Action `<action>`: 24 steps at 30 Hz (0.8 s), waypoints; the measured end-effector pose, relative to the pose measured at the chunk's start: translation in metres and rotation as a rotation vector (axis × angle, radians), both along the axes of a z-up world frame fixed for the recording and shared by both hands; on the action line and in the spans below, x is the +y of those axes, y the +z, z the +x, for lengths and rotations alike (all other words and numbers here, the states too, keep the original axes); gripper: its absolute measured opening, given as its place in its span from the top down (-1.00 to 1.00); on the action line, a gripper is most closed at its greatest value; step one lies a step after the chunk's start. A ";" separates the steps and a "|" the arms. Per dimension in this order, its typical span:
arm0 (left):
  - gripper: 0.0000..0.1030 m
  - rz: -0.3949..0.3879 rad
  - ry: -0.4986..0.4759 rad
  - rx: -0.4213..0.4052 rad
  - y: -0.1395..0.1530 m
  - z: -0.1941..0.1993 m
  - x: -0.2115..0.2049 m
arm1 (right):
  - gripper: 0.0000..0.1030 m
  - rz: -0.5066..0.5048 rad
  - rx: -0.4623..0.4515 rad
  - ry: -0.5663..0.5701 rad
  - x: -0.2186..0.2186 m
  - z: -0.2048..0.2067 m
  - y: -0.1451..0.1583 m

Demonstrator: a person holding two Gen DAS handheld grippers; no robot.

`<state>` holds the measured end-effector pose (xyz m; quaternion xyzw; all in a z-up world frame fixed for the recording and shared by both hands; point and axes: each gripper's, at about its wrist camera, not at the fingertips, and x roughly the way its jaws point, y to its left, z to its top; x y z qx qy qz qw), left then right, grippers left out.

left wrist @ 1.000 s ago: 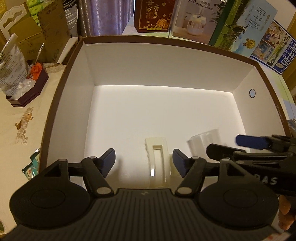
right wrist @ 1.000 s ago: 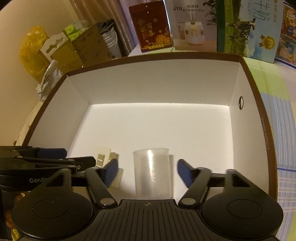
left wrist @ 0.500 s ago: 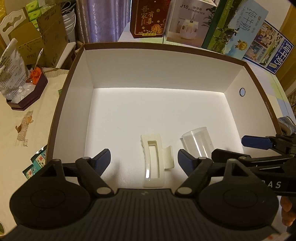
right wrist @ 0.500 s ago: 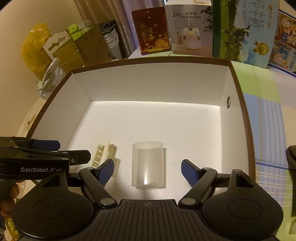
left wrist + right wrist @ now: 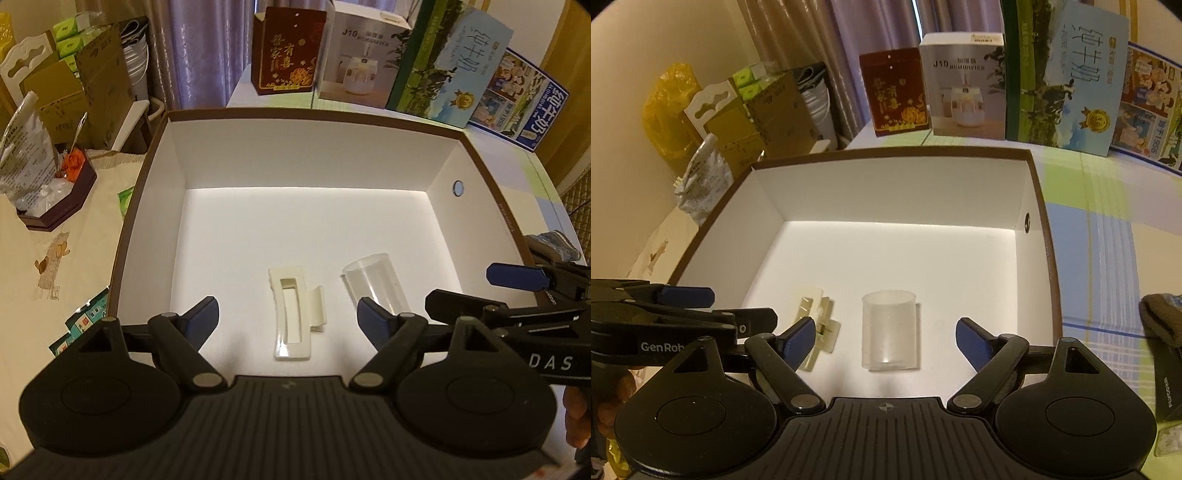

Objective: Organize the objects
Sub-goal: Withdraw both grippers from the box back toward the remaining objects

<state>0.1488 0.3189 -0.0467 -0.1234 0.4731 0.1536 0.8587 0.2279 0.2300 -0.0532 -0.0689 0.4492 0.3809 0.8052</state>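
A large box (image 5: 314, 112), white inside with a brown rim, holds two things on its floor. A cream hair clip (image 5: 293, 314) lies flat, and a clear plastic cup (image 5: 376, 284) stands to its right. My left gripper (image 5: 288, 312) hovers above the clip, its jaws opening and touching nothing. In the right wrist view the cup (image 5: 889, 339) stands upright below my right gripper (image 5: 886, 328), whose jaws are opening too, clear of the cup. The clip (image 5: 816, 325) lies left of the cup. Each gripper shows in the other's view: right gripper (image 5: 487, 291), left gripper (image 5: 727, 306).
Behind the box stand a red gift box (image 5: 288, 51), a humidifier carton (image 5: 364, 62) and milk cartons (image 5: 450, 66). A dark tray of odds and ends (image 5: 55, 206) and small packets (image 5: 85, 321) lie left of the box. A dark object (image 5: 1160, 325) sits to its right.
Both grippers have risen and drawn back from the box floor, and their jaws stand wider. The clip and the cup stay where they were.
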 end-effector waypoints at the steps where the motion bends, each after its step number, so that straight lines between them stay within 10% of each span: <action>1: -0.55 0.002 -0.002 -0.003 0.002 -0.001 -0.002 | -0.57 0.005 -0.002 -0.001 -0.002 -0.001 0.002; 24: -0.59 0.010 -0.019 -0.086 0.037 -0.031 -0.087 | -0.59 0.100 -0.056 -0.012 -0.095 -0.028 0.044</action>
